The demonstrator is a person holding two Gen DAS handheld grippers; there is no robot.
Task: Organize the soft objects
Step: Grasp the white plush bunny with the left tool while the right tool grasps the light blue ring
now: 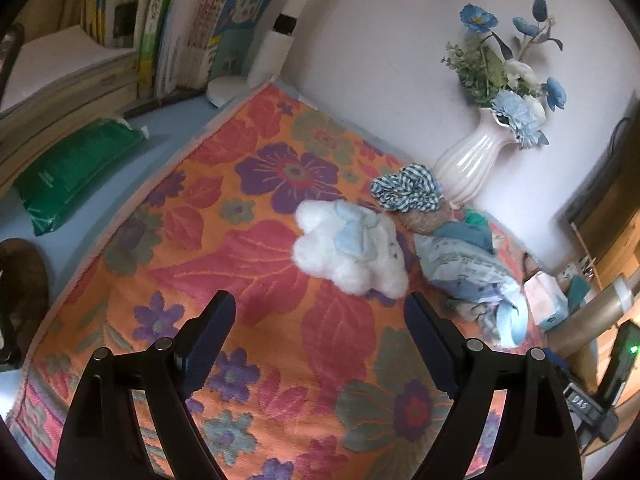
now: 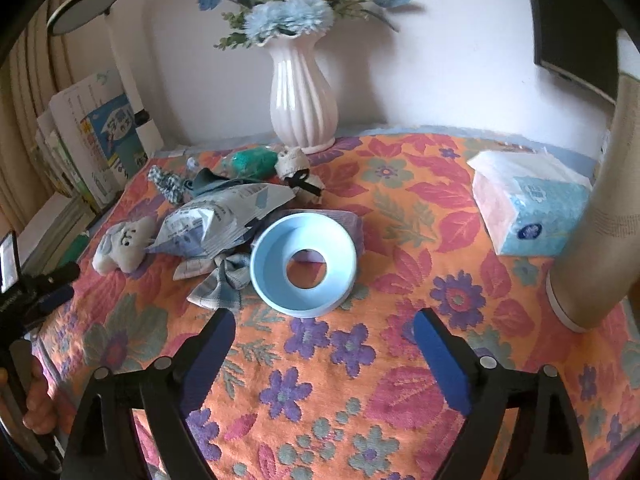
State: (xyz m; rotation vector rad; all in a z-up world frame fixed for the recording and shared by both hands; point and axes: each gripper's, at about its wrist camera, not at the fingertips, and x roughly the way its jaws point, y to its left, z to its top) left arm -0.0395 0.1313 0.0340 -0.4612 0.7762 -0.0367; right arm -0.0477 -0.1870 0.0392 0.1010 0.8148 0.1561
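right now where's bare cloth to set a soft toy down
Free: floral cloth between blue ring and tissue box, and the near strip before both grippers. Crowded: the pile left of the ring, up to the vase.

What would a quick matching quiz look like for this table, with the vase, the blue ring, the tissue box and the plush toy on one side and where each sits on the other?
Things:
1 vase
2 blue ring
3 tissue box
4 plush toy

Places, in the right wrist view:
A left end of the clutter
B right, beside the cardboard tube
C back, against the wall
D middle, ahead of the open right gripper

Pairs: 1-C, 2-D, 3-B, 4-A
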